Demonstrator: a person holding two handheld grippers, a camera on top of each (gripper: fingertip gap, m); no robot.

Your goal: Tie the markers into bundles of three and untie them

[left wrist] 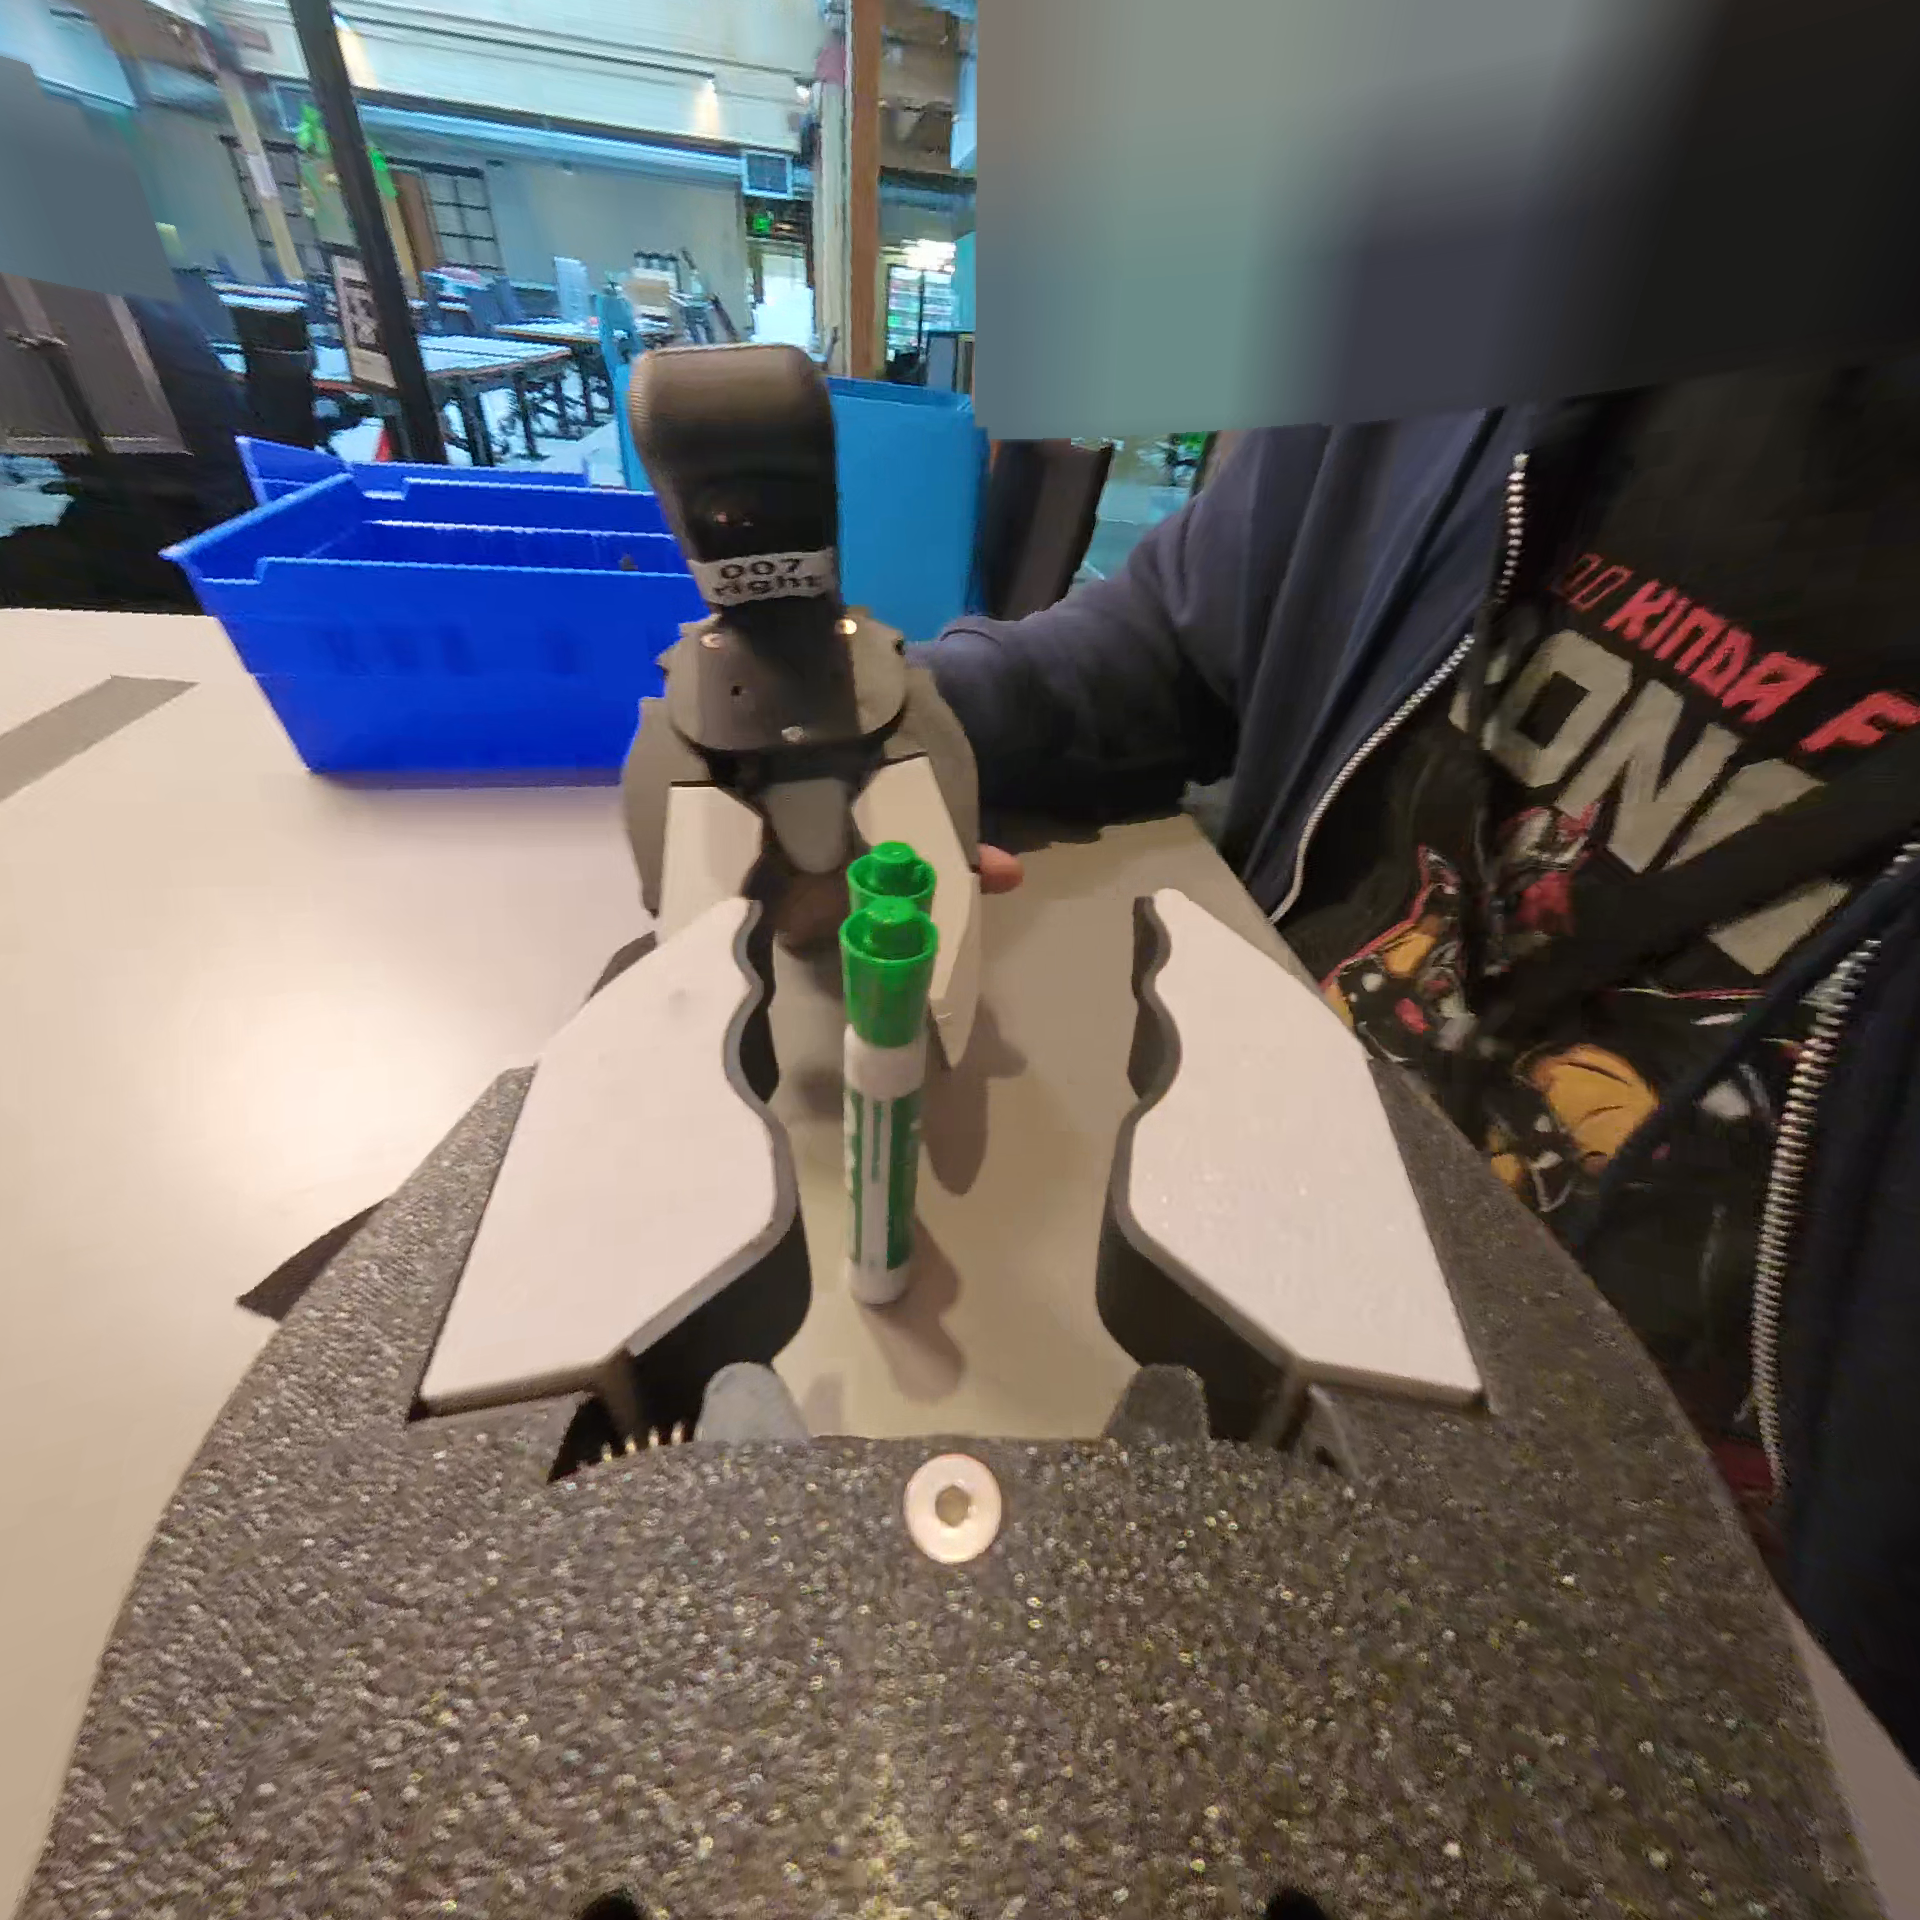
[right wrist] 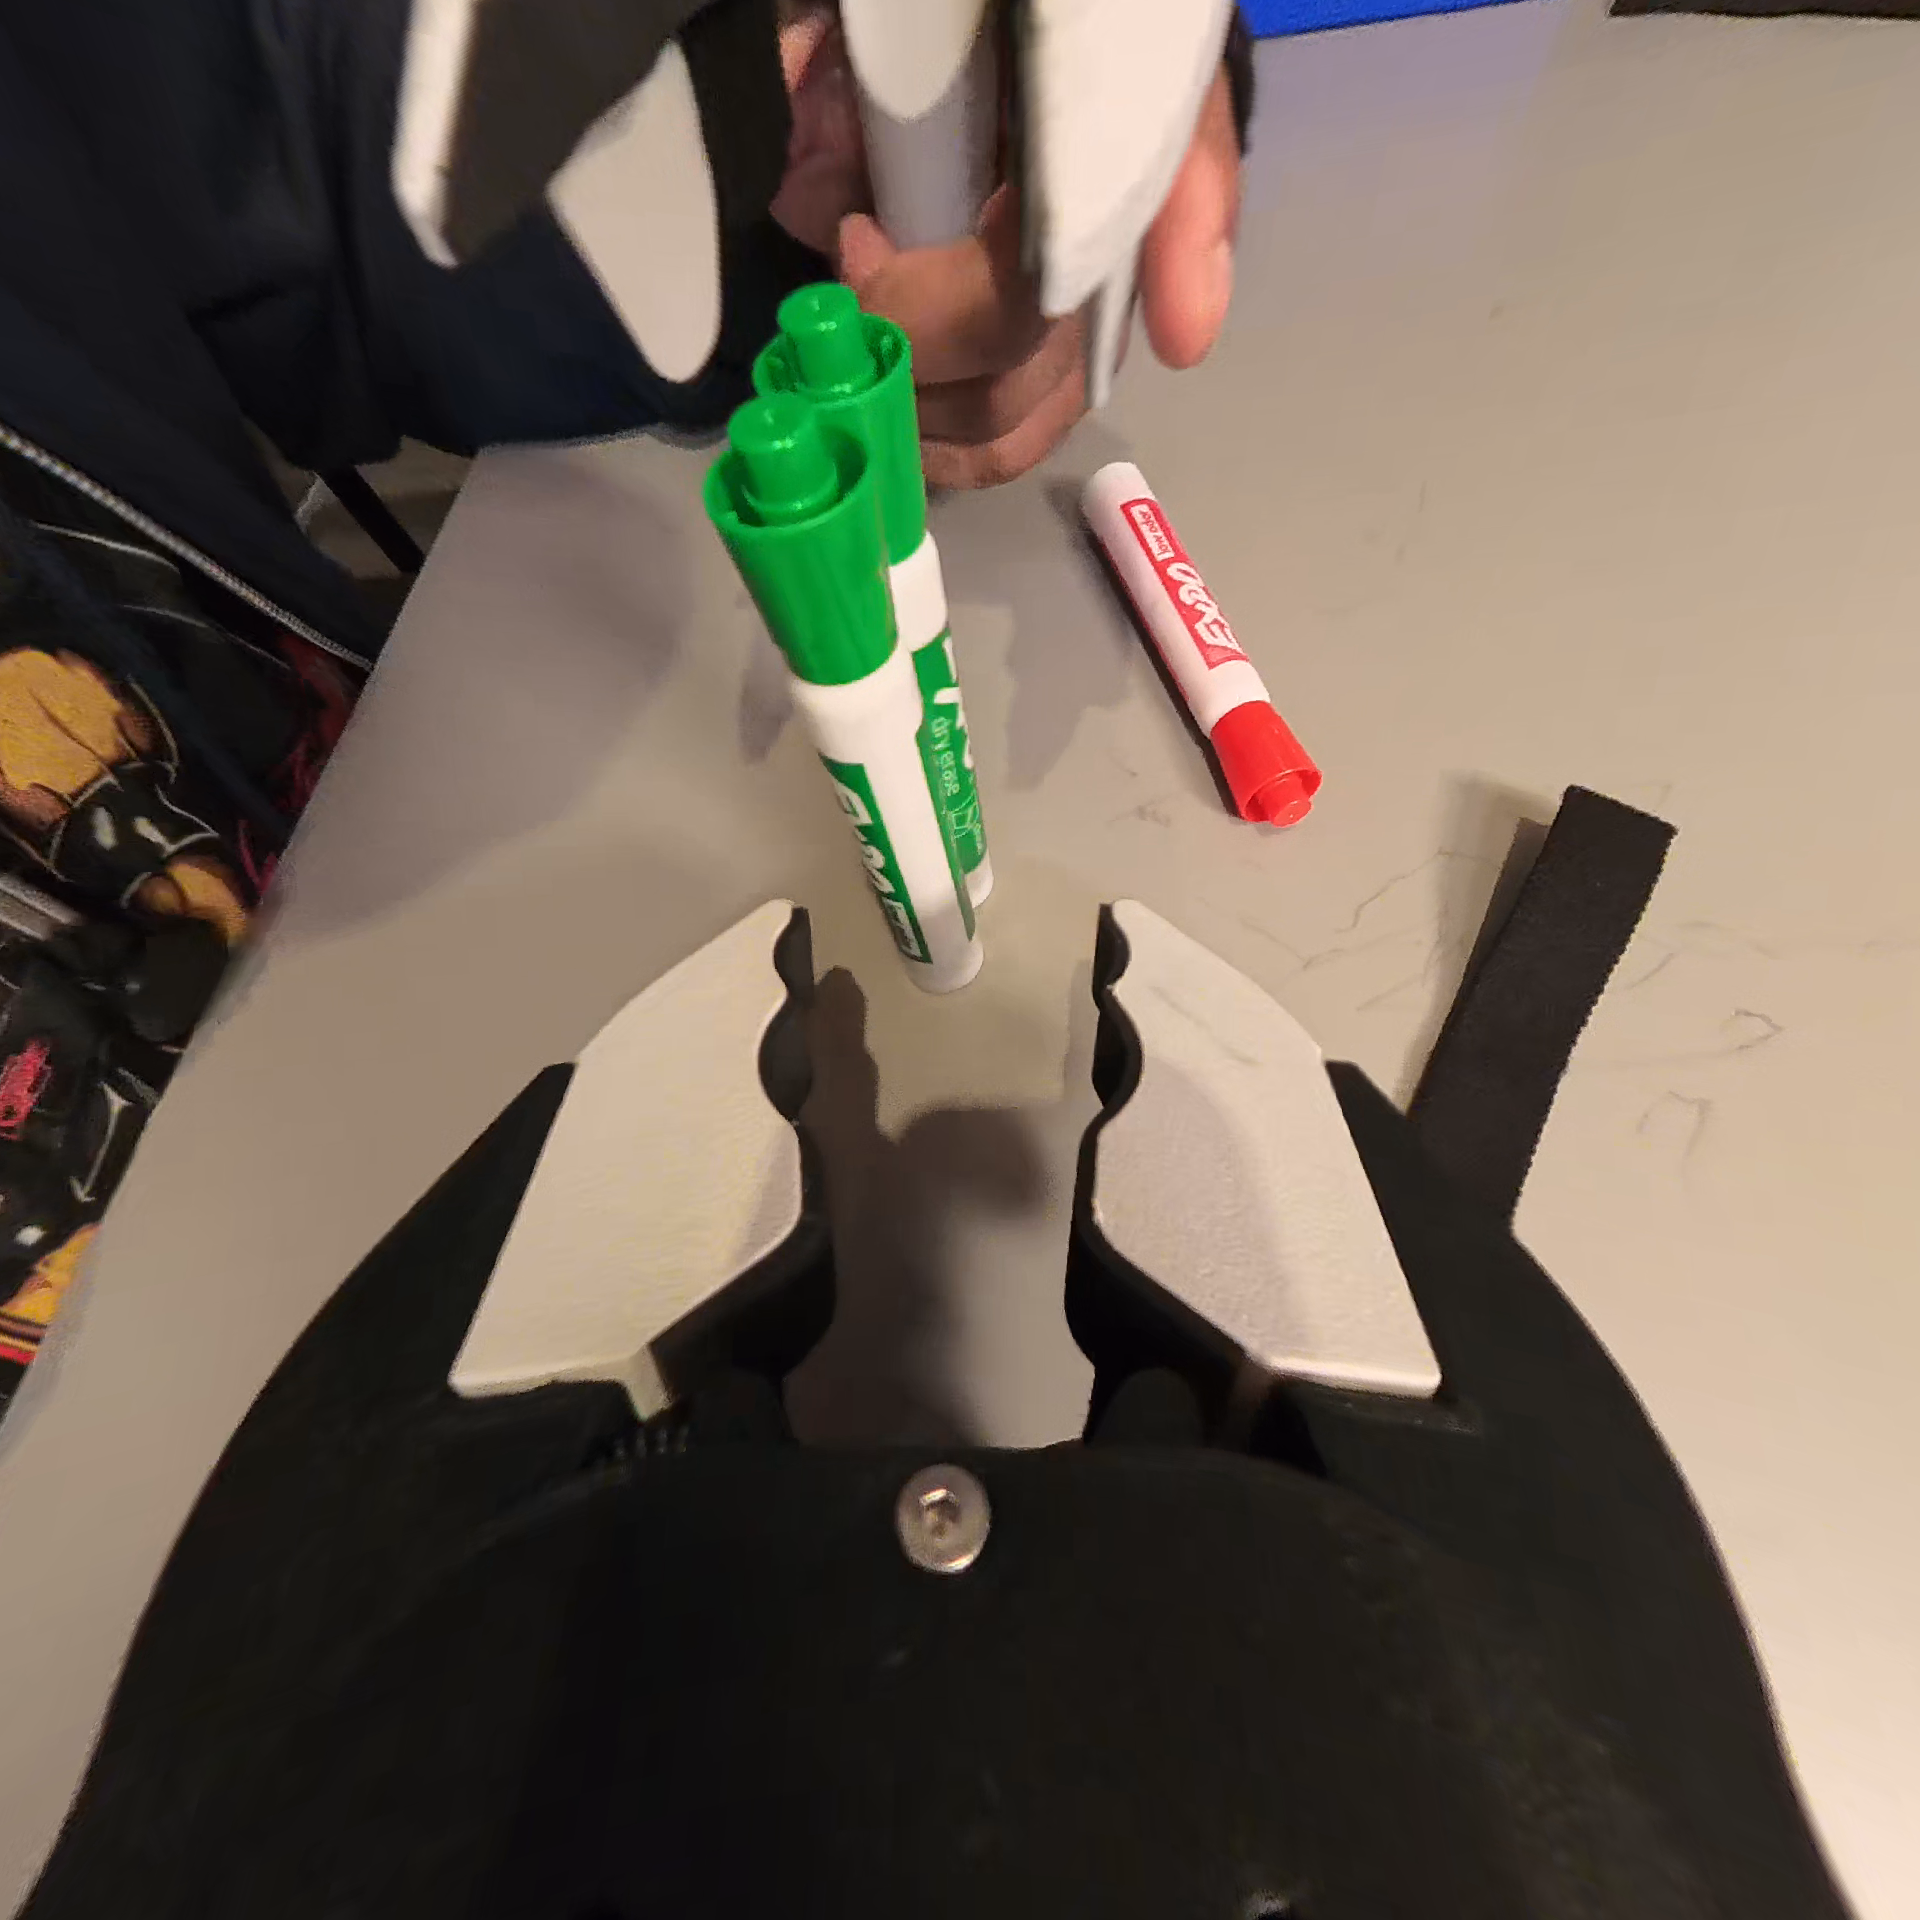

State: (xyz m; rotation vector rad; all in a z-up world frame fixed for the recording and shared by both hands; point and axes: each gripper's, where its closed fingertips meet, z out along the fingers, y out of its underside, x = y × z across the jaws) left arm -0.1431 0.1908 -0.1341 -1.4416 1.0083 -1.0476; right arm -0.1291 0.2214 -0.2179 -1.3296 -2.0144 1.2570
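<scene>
Jaws apart both sides, two green markers (right wrist: 883, 665) upright, seemingly touching

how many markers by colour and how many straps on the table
green markers: 2, standing upright side by side
red marker: 1, lying flat
black strap: 1, lying flat
total: 4
</scene>
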